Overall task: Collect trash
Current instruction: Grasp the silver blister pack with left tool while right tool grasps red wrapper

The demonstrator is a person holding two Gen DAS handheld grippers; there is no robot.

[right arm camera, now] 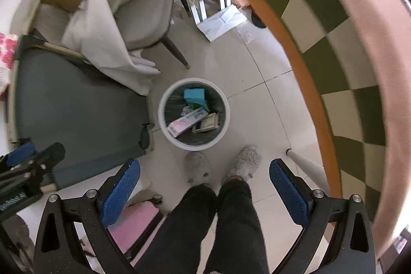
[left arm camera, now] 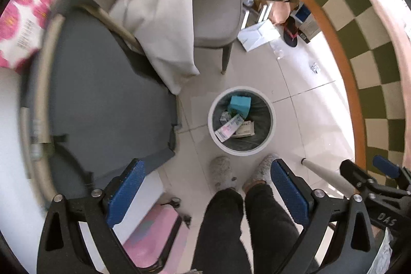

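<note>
A round white trash bin with a dark liner stands on the tiled floor, seen from above in both views. Inside lie a teal box, a pink-and-white carton and other small packs. My left gripper hangs open high above the floor with nothing between its blue pads. My right gripper is also open and holds nothing. A crumpled silver wrapper lies on the floor near the table edge.
A person's legs and grey slippers stand just in front of the bin. A grey chair draped with white cloth is behind it, a grey mat at left, a checkered table at right, boxes and papers beyond.
</note>
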